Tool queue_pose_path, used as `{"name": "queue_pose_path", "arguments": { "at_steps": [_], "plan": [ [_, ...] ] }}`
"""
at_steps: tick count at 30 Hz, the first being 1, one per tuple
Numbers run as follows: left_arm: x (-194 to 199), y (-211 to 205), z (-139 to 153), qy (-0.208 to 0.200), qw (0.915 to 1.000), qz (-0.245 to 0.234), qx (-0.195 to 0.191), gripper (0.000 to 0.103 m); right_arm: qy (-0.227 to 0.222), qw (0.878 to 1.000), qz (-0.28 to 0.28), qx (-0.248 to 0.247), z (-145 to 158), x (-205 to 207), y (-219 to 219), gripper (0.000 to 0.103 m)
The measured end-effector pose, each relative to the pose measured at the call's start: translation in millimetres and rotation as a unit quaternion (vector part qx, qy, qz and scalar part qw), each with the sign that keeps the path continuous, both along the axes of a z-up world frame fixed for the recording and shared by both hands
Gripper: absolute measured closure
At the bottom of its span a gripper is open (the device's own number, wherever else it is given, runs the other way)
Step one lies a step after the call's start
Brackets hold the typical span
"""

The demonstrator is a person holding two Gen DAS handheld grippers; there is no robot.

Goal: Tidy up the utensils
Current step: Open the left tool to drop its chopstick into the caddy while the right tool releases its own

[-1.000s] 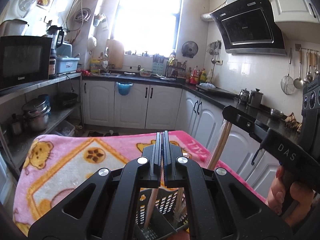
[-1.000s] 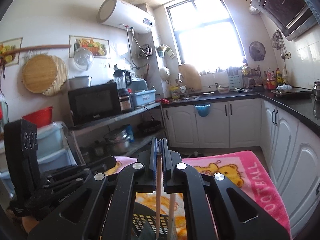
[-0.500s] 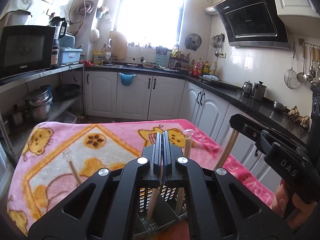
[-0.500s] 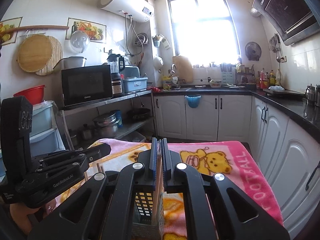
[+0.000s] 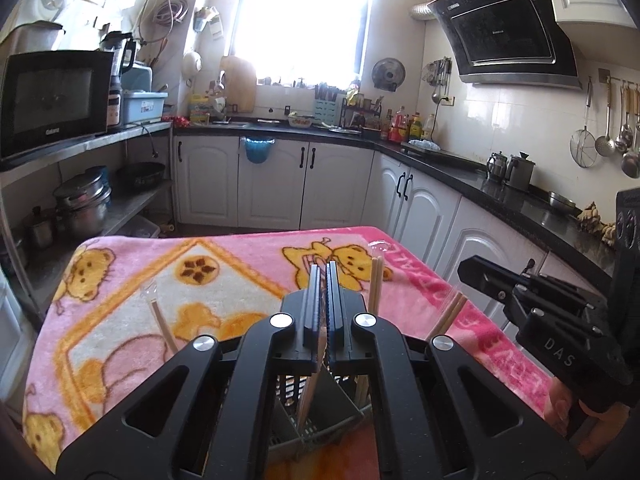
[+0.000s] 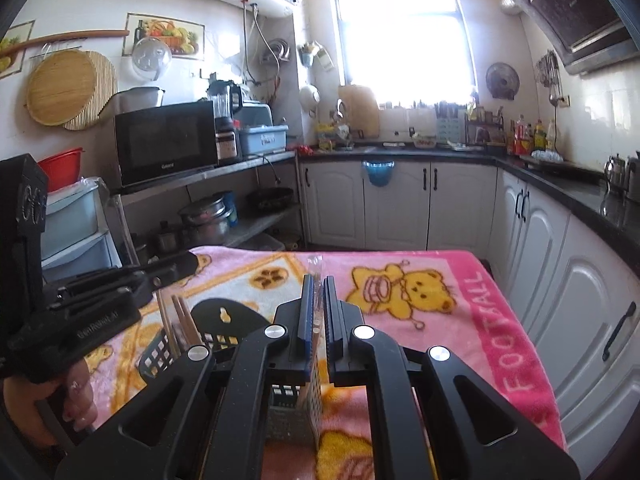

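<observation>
A black mesh utensil holder (image 5: 340, 408) (image 6: 224, 320) stands on the pink bear blanket (image 5: 240, 264), right under both grippers. My left gripper (image 5: 323, 270) is shut on a wooden chopstick (image 5: 312, 388) whose lower end reaches down into the holder. In the right wrist view that gripper (image 6: 188, 260) hovers at the left. My right gripper (image 6: 319, 280) has its jaws opening, a thin gap showing, with a plastic-wrapped chopstick (image 6: 316, 300) standing between them over a grey compartment (image 6: 296, 404). Other wrapped chopsticks (image 5: 375, 284) (image 6: 180, 320) lean in the holder.
The blanket-covered table (image 6: 460, 320) ends near white cabinets (image 5: 412, 208) on the right. A shelf with a microwave (image 5: 52, 100) and pots (image 5: 82, 208) stands at the left. A person's hand (image 6: 76, 396) holds the left gripper's handle.
Both grippers have sunk toward the holder, carrying their chopsticks lower into it. The right jaws have parted slightly. More of the blanket and the standing chopsticks shows.
</observation>
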State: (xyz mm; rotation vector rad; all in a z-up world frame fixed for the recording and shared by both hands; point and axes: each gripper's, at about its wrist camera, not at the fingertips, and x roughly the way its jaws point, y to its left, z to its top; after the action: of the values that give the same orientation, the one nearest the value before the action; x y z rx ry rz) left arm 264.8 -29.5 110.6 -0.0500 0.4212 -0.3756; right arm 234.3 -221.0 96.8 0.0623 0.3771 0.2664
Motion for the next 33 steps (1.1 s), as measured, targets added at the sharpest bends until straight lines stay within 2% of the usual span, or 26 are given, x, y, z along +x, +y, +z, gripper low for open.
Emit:
{"name": "queue_pose_path", "arguments": {
  "at_steps": [4, 6, 10, 12, 14, 17, 19, 21, 24, 27, 33],
  "plan": [
    [-4, 3, 1, 0.008, 1.0, -0.001, -0.001, 0.1, 0.014, 1.0, -0.002, 0.007, -2, -4, -7, 0.078],
    [-5, 5, 1, 0.012, 0.9999, 0.0, -0.002, 0.087, 0.019, 1.0, -0.002, 0.009, -2, -6, -9, 0.076],
    [-10, 6, 3, 0.016, 0.9999, 0.001, 0.001, 0.082, 0.023, 1.0, -0.001, 0.011, -1, -12, -15, 0.066],
    [-14, 7, 5, 0.014, 0.9999, 0.002, 0.002, 0.07, 0.027, 1.0, 0.0, 0.01, -1, -16, -17, 0.063],
    [-19, 9, 7, 0.01, 0.9999, 0.003, -0.001, 0.066, 0.028, 1.0, 0.0, 0.007, 0, -20, -17, 0.058],
    [-27, 13, 11, 0.005, 0.9999, 0.007, -0.005, 0.051, 0.028, 1.0, 0.001, 0.002, 1, -27, -18, 0.054],
    [-35, 18, 14, 0.0, 0.9999, 0.011, -0.008, 0.047, 0.026, 1.0, 0.0, -0.002, 2, -32, -19, 0.049],
    [-42, 21, 17, -0.004, 0.9998, 0.014, -0.014, 0.036, 0.024, 1.0, 0.002, -0.003, 3, -39, -20, 0.046],
    [-54, 27, 20, -0.01, 0.9995, 0.018, -0.025, 0.025, 0.025, 1.0, 0.005, -0.005, 4, -46, -23, 0.043],
    [-64, 32, 22, -0.017, 0.9991, 0.021, -0.032, 0.018, 0.024, 1.0, 0.006, -0.007, 5, -53, -23, 0.04],
    [-78, 37, 23, -0.02, 0.9988, 0.022, -0.038, 0.011, 0.022, 1.0, 0.015, -0.005, 7, -66, -21, 0.033]
  ]
}}
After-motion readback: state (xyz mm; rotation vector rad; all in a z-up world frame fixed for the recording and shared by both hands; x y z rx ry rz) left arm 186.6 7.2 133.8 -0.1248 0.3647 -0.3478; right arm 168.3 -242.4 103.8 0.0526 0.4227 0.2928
